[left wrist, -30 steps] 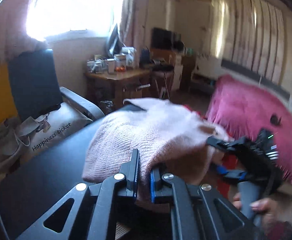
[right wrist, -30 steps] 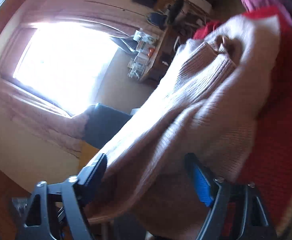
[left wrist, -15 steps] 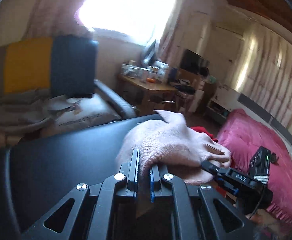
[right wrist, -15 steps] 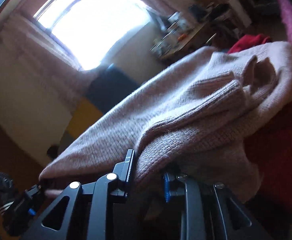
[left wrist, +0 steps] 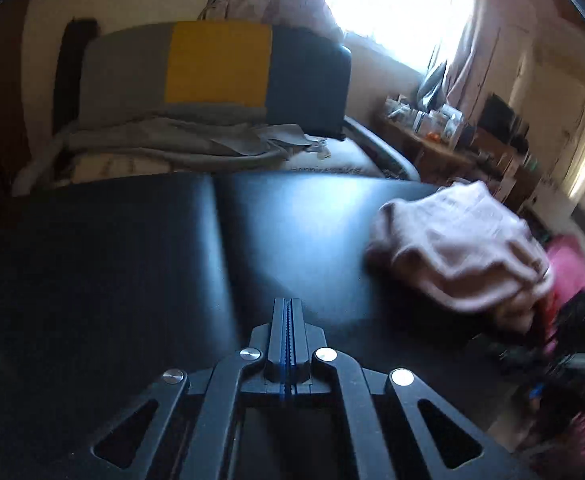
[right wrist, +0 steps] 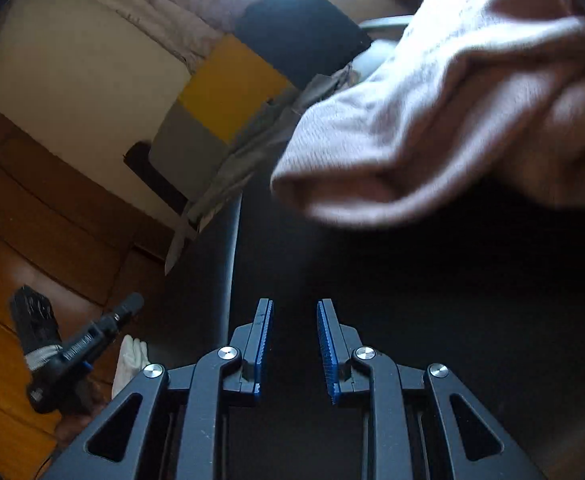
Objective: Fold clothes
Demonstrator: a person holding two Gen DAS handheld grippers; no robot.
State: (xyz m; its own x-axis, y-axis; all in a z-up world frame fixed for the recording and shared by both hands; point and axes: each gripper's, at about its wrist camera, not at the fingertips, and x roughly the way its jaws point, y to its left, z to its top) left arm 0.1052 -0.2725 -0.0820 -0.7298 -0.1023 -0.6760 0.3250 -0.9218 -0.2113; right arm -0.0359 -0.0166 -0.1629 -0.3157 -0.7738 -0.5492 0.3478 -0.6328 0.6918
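Left wrist view: left gripper (left wrist: 291,308) pressed fully together, blue pads meeting, nothing between them, poised above the bare black table (left wrist: 132,248). Pink knitted sweater (left wrist: 456,248) lying as a soft bundle at the far right edge of that table, well apart from these fingers, partly hanging over the edge toward the pink bedcover (left wrist: 580,264). Probably set there to leave the middle of the table free for a next garment – only a judgement. Behind the table, an armchair with a grey, yellow and dark back (left wrist: 216,68) carrying grey cloth (left wrist: 180,140).

Right wrist view: right gripper (right wrist: 294,344) with a narrow gap between its blue pads, nothing in the gap, only the dark table (right wrist: 452,320) below. Sweater (right wrist: 432,112) ahead and above in the picture, blurred, near but not touching the fingers – so released, not held. Left gripper (right wrist: 74,350) visible at lower left beside the table edge, over the wooden floor (right wrist: 32,220). Something white (right wrist: 130,360) just next to it, too small to identify.

Sweater looking bundled rather than neatly flat; hard to say if its folding counts as finished.
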